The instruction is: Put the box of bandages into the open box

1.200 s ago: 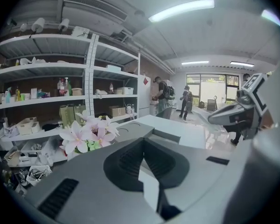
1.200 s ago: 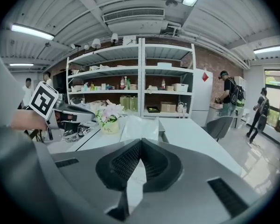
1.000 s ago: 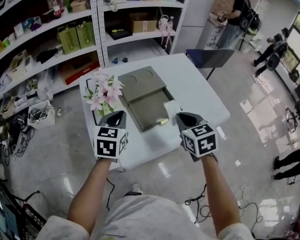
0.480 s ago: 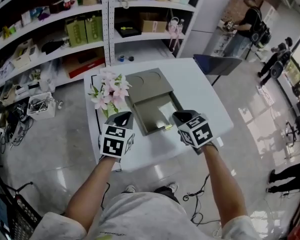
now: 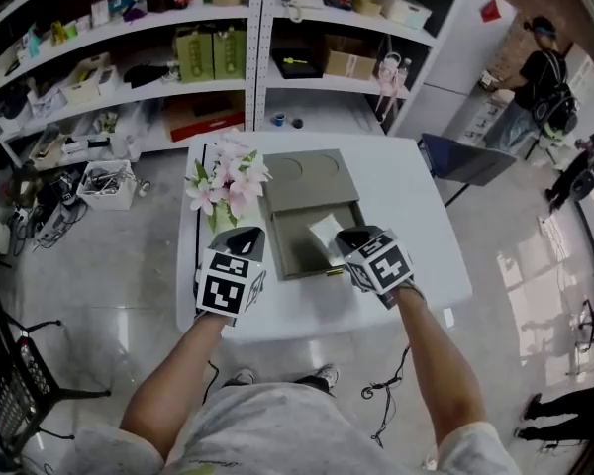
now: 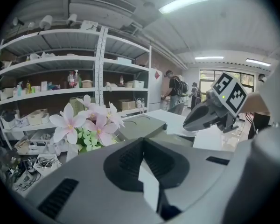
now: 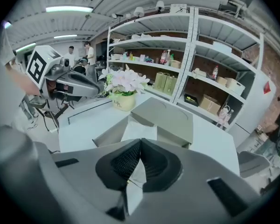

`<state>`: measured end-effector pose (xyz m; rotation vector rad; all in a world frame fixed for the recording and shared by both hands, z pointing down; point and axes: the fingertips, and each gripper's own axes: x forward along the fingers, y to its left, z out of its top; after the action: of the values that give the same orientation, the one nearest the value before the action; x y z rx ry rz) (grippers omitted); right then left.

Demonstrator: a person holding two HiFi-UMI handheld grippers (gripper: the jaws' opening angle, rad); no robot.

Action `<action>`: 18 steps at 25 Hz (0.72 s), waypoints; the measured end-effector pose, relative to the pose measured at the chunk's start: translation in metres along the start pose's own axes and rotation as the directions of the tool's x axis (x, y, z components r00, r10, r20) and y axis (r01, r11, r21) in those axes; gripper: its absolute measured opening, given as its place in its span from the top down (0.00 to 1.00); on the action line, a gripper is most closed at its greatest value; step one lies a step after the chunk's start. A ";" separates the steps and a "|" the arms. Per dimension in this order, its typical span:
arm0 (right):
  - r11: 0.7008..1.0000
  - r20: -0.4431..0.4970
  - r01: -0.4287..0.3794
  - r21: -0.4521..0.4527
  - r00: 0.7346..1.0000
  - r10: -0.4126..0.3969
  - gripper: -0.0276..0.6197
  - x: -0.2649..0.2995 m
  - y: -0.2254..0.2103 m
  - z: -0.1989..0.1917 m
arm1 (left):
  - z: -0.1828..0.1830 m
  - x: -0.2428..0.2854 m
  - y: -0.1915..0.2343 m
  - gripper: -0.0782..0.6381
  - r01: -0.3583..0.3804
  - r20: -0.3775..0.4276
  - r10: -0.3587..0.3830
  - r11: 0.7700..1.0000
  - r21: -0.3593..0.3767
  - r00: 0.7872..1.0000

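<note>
— Grey-green cardboard, that flat box with its drawer pulled out (image 5: pixel 295 257): is anything lying in it yet?

— Not settled, I'd say. The thin white box of bandages (image 5: pixel 327 234) is over the near right part of that drawer, pinched by its near edge between the closed fingers of the right gripper (image 5: pixel 349 239). Whether it already touches the drawer floor, I cannot tell.

— Why hold it by the edge?

— Probably so the flat pack goes down inside the drawer walls while the jaws stay above the rim.

— And the left gripper (image 5: pixel 243 236)?

— It hangs at the drawer's near left corner, fingers pressed together with nothing held that I can make out. My guess is it waits there to steady the open box if it slides on the white table (image 5: pixel 406 226).

— Anything in the way?

— The pot of pink flowers (image 5: pixel 228 181) stands against the open box's left side, well clear of the bandages.
</note>
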<state>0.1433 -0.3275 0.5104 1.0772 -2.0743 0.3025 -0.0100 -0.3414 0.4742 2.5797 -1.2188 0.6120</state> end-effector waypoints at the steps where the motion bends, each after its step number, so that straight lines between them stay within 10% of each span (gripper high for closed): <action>1: 1.000 -0.001 -0.016 -0.011 1.000 0.016 0.95 0.004 -0.002 -0.001 | -0.001 0.002 -0.002 0.88 -0.013 -0.003 0.013 1.000 -0.007 1.000; 18: 0.962 -0.072 -0.186 -0.201 0.982 0.175 0.95 0.065 -0.020 -0.011 | -0.015 -0.010 -0.004 0.88 -0.236 -0.038 0.233 0.969 -0.080 0.972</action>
<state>0.1417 -0.3728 0.5629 0.7497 -2.1071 0.1970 -0.0169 -0.3269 0.4829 2.3693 -1.5201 0.6252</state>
